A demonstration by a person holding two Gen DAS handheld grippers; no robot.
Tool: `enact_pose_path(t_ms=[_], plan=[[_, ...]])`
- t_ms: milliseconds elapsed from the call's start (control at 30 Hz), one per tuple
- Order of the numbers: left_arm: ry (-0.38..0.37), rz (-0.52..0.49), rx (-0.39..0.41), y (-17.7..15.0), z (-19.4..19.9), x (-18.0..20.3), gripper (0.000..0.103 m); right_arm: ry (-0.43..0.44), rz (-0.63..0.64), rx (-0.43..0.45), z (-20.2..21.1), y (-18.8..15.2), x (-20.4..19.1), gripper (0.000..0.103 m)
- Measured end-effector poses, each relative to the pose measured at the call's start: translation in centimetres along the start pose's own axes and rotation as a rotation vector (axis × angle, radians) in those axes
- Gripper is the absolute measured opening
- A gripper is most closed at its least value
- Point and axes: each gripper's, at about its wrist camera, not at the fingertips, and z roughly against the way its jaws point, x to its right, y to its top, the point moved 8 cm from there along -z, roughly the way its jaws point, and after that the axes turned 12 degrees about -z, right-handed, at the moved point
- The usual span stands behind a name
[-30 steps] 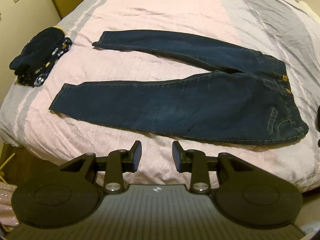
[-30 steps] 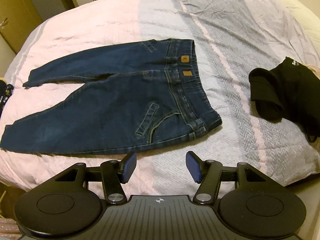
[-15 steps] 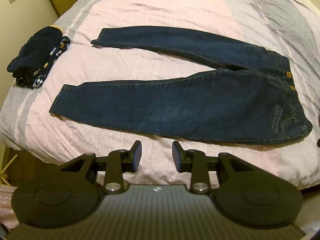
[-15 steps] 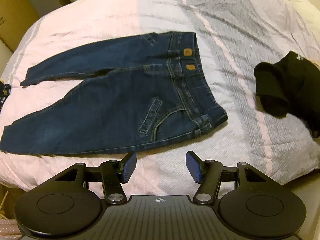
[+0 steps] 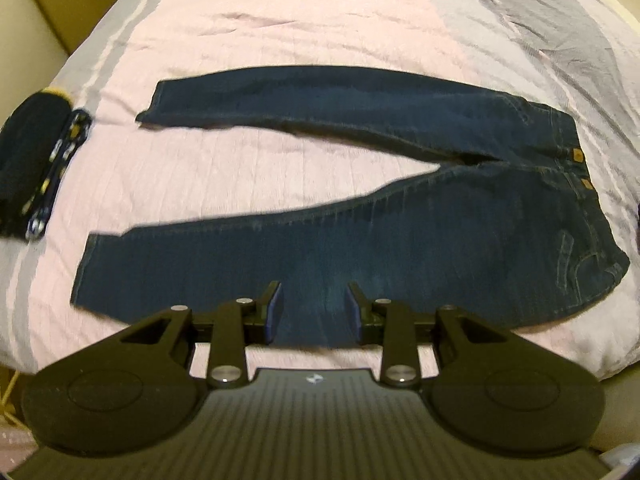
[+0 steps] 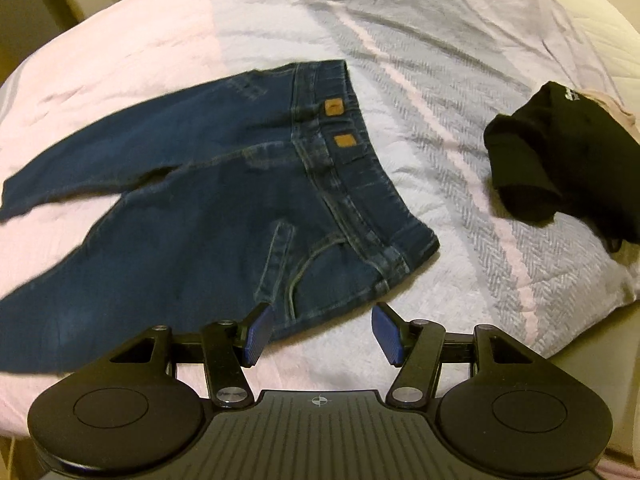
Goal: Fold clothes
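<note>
Jeans (image 5: 360,240) flat on bed (image 5: 280,40), legs splayed toward 9 o'clock; left hand-held gripper (image 5: 313,310) and right hand-held gripper (image 6: 320,330) wide, empty, over near edge—likely grasping to fold.

One pair of jeans (image 5: 400,240) lies on one bed (image 5: 280,40). One dark folded pile (image 5: 28,160) and one black garment (image 6: 560,152) sit there too.

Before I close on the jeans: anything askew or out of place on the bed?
Nothing damaged or spilled. The jeans lie flat with legs splayed in a V rather than stacked. A crumpled black garment sits unfolded to their right. Both hand-held grippers, left and right, are open.
</note>
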Motion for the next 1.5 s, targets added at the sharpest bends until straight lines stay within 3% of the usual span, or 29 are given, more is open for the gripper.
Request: enact_pose_path(t_ms=[267, 500, 733, 1000, 1333, 1500], plan=[[-0.048, -0.069, 0.007, 3.1, -3.2, -2.2, 0.029, -0.011, -0.027, 0.013, -0.9, 0.5, -3.1, 0.059], [-0.075, -0.105, -0.024, 4.3, -5.3, -1.8, 0.029, -0.058, -0.053, -0.015, -2.2, 0.7, -2.9, 0.059], [-0.09, -0.105, -0.034, 5.2, -6.2, 0.1, 0.029, -0.058, -0.031, -0.023, -3.1, 2.2, -2.7, 0.059], [-0.054, -0.053, -0.034, 6.1, -6.6, 2.1, 0.029, -0.036, 0.02, -0.04, -5.8, 5.5, -1.2, 0.059], [-0.07, -0.067, 0.018, 8.3, -11.5, 7.2, 0.029, 0.034, 0.12, 0.04, -11.7, 10.2, -0.1, 0.058], [-0.107, -0.105, 0.06, 10.3, -14.4, 10.2, 0.029, 0.116, 0.147, 0.113, -14.4, 12.0, -1.0, 0.041]])
